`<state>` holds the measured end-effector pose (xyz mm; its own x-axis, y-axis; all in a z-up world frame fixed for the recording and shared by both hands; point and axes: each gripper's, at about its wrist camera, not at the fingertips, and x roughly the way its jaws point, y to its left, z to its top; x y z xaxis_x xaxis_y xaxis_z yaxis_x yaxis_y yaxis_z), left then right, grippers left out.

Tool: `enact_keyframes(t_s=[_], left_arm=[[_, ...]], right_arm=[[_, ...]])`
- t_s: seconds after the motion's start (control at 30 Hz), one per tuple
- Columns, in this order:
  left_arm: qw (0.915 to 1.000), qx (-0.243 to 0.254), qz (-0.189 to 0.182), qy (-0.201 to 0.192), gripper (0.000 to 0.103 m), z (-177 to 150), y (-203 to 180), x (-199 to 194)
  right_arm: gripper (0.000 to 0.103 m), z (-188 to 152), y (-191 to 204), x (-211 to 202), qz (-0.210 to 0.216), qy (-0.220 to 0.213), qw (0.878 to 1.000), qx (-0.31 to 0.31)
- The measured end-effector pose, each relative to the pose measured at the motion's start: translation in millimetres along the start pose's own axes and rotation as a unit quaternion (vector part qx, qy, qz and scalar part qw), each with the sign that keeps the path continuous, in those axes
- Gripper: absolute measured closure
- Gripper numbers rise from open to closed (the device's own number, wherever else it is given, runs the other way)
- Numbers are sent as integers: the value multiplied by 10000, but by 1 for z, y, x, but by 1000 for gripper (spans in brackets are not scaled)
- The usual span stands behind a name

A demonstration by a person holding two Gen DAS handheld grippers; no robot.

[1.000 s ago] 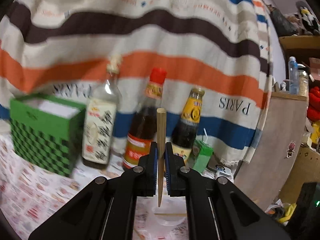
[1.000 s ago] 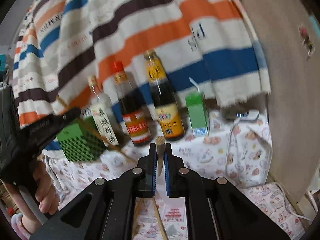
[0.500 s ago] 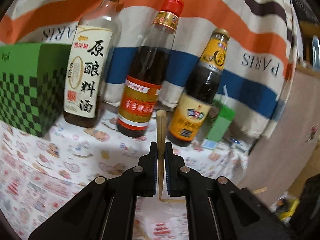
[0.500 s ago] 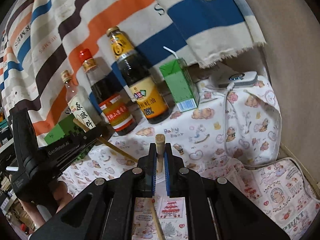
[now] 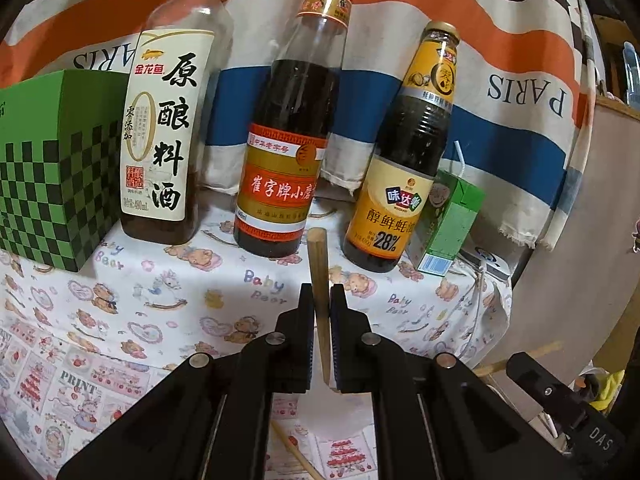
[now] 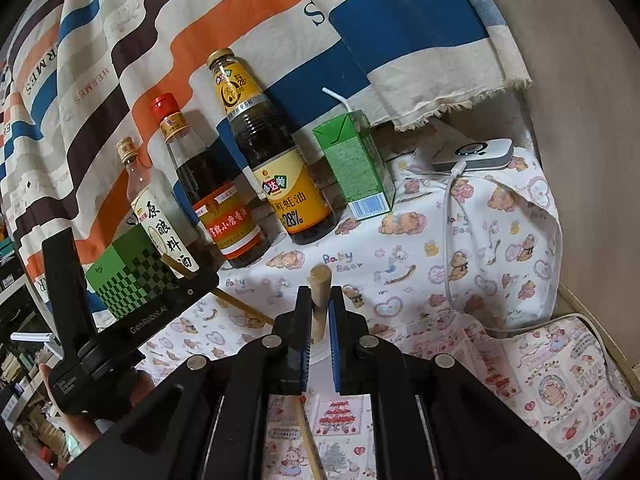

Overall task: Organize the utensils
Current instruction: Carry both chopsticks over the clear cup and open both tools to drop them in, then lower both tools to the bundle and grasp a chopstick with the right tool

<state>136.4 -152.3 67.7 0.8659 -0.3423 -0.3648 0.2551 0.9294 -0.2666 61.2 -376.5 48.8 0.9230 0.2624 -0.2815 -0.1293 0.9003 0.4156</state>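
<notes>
Left hand-held gripper (image 5: pixel 322 304) clamps a wooden chopstick (image 5: pixel 319 280) upright between its narrow jaws, the blunt top standing clear above the fingertips and the thin end hanging below them. Its own view alone shows the three bottles head on, just beyond the fingertips: a cooking wine bottle (image 5: pixel 168 120) to the left, a red-capped bottle (image 5: pixel 288 136) straight ahead, and an oyster sauce bottle (image 5: pixel 404 160) to the right, with a green checked box (image 5: pixel 52 168) further left and a green drink carton (image 5: pixel 448 224) further right.

Right hand-held gripper (image 6: pixel 319 304) has a second chopstick (image 6: pixel 320 300) between its jaws, which are opening; a gap shows on the right side of the stick, so the pads no longer seem to press it from both sides. Only this view shows the left hand-held gripper from outside, off to its left, with a hand (image 6: pixel 80 424) under it and the first chopstick slanting through the jaws. It also shows a white device (image 6: pixel 476 154) with a cable on the printed cloth (image 6: pixel 460 240) over the worktop, far right. Both views catch another chopstick (image 6: pixel 310 440) lying on the cloth beneath the jaws.
</notes>
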Motion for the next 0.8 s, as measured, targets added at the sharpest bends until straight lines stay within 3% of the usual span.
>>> enact_keyframes(t_s=[0.13, 0.23, 0.27, 0.3, 0.43, 0.7, 0.8], left_arm=[[10000, -40, 23, -27, 93, 2, 4, -4], [10000, -29, 27, -61, 58, 4, 7, -13], [10000, -14, 46, -50, 39, 4, 7, -15], [10000, 22, 50, -11, 31, 4, 8, -17], [9997, 197, 123, -59, 30, 1, 12, -35], [9978, 434, 274, -430, 10, -4, 30, -88], [9984, 228, 388, -339, 8, -8, 41, -105]], right_arm=[[65, 0, 1, -3, -29, -54, 10000, -6], [47, 2, 1, -8, -31, -150, 9999, 20], [45, 2, 0, -10, -32, -183, 9998, 35], [42, 2, 1, -12, -30, -211, 9998, 37], [37, 3, 7, -16, -28, -140, 9999, -91], [33, -6, 29, -15, 78, 120, 9985, -535], [33, -11, 36, -12, 53, 195, 9976, -660]])
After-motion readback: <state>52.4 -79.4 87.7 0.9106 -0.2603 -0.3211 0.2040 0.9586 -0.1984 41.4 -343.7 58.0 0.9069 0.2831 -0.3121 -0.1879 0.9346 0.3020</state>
